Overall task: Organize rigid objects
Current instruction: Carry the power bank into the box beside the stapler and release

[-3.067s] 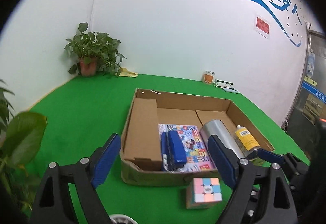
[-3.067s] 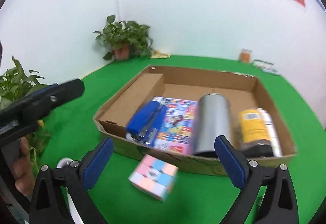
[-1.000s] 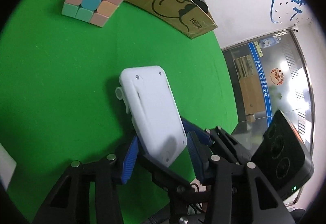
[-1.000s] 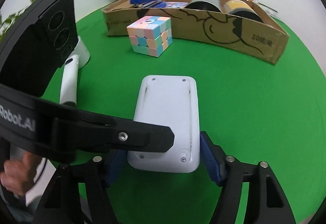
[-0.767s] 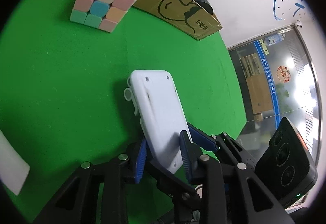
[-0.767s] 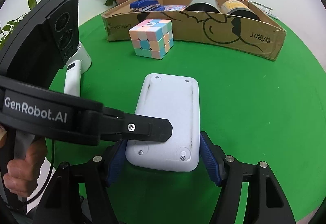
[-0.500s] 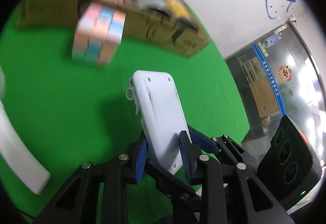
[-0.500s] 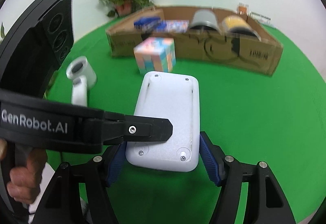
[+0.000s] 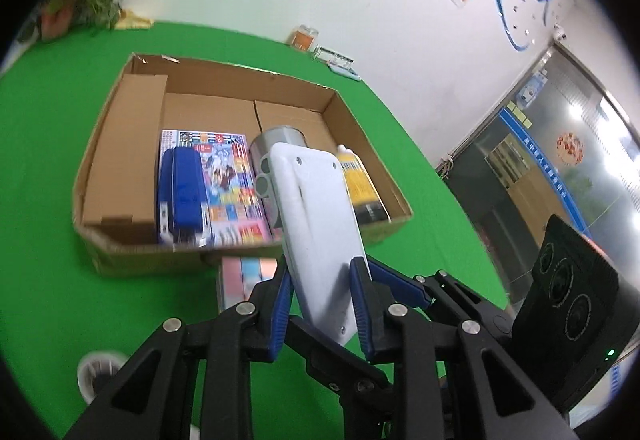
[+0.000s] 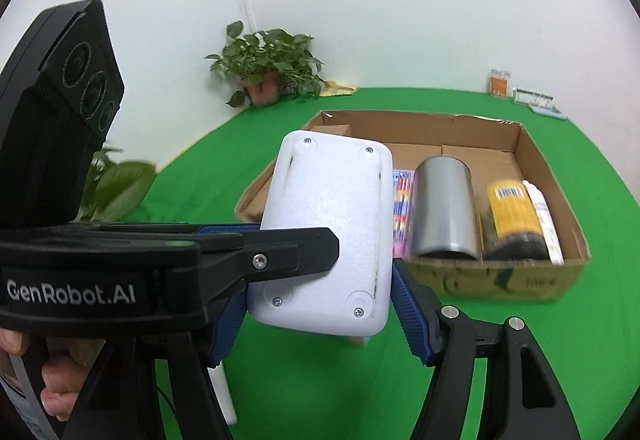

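Nearest the cameras, both grippers hold one white plastic case (image 10: 326, 228), a flat, rounded slab with screws at its corners. The right gripper (image 10: 316, 314) grips it across its width, blue pads pressed on the two long edges, jaws about half open. The left gripper (image 9: 322, 306) pinches the same case across its thin side near the bottom end; its jaws are nearly together and closing the last little bit onto it.

A second ago the case lay flat on the green table (image 9: 48, 288), with the left jaws wider around it. Now it is lifted clear of the table and tilted up, and both views look down into the box rather than at its front wall. The pick-up seems done; what remains is probably the carry and the placing.

Just beyond the case, a pastel puzzle cube (image 9: 240, 280) sits on the table touching the front wall of the cardboard box (image 9: 120, 260), not yet put away.

Inside the box, from the left: a folded cardboard flap, a blue stapler (image 9: 182, 191) lying on a colourful booklet (image 9: 224, 175), a silver cylinder (image 10: 444, 207) and a yellow-labelled bottle (image 10: 512, 215), side by side. The back half of the box floor is bare, likely the room for the case.

Farthest off, a potted plant (image 10: 268, 71) stands in the corner.
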`<state>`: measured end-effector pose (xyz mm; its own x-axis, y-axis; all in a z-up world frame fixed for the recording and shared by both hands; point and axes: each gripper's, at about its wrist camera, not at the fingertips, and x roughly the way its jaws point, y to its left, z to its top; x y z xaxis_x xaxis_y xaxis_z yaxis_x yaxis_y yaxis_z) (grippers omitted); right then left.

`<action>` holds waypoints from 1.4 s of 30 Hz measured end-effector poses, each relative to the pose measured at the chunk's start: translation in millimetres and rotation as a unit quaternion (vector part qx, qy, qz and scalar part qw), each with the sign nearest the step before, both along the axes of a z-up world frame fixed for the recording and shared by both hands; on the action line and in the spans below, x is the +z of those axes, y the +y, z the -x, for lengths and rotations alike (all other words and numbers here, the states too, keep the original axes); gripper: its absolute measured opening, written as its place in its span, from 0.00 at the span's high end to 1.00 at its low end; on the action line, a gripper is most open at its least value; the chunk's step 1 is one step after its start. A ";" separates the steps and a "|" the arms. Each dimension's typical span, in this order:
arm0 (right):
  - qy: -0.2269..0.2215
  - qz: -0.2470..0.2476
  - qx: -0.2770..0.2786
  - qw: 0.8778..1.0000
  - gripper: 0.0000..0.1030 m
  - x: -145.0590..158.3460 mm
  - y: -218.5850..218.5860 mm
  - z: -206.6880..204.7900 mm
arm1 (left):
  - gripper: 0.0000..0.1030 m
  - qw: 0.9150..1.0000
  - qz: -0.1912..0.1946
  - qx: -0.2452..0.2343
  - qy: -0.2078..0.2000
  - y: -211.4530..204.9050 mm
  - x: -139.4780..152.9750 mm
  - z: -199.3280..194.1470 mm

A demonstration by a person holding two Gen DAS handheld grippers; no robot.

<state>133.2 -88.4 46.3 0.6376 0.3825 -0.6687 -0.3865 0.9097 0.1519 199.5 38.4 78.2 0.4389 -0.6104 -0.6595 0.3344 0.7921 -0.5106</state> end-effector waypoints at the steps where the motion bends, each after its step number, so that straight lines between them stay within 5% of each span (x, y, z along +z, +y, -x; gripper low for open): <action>1: 0.008 -0.002 -0.002 1.000 0.37 0.0 0.7 -11.5 | 0.76 1.000 0.003 -0.001 0.011 4.0 -2.9 -10.5; 11: 0.101 0.016 -0.021 0.995 0.37 -49.2 7.9 -116.0 | 0.76 0.994 -0.006 -0.019 0.105 -3.1 -53.7 -91.6; 20: 0.143 -0.004 -0.022 0.989 0.35 -79.6 4.7 -128.1 | 0.76 0.994 -0.009 -0.015 0.107 -1.6 -65.9 -104.3; 27: 0.069 0.005 -0.015 0.998 0.33 -63.9 1.5 -94.3 | 0.74 0.993 -0.033 -0.016 0.115 2.1 -70.1 -109.3; 29: 0.036 0.014 -0.015 0.999 0.33 -54.6 -2.3 -86.9 | 0.65 0.994 -0.043 -0.019 0.098 1.8 -62.0 -102.5; 31: 0.020 0.026 -0.018 0.999 0.34 -51.0 -3.7 -86.9 | 0.44 0.997 -0.046 -0.018 0.065 3.3 -52.0 -93.2; 32: 0.023 0.028 -0.017 0.999 0.42 -52.1 -3.5 -89.9 | 0.38 0.998 -0.039 -0.013 0.054 5.5 -48.2 -89.1; 35: 0.050 0.035 0.004 0.998 0.67 -62.7 4.8 -100.6 | 0.38 0.999 -0.022 0.002 0.048 13.9 -41.7 -83.0; 42: 0.056 0.057 0.018 0.997 0.70 -75.6 16.7 -105.4 | 0.38 0.997 -0.039 0.064 -0.010 43.2 -23.2 -56.5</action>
<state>238.5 -71.7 -29.3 0.5440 0.3206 -0.7754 -0.4053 0.9096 0.0917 256.0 81.6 54.9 0.5234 -0.4957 -0.6931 0.2376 0.8660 -0.4399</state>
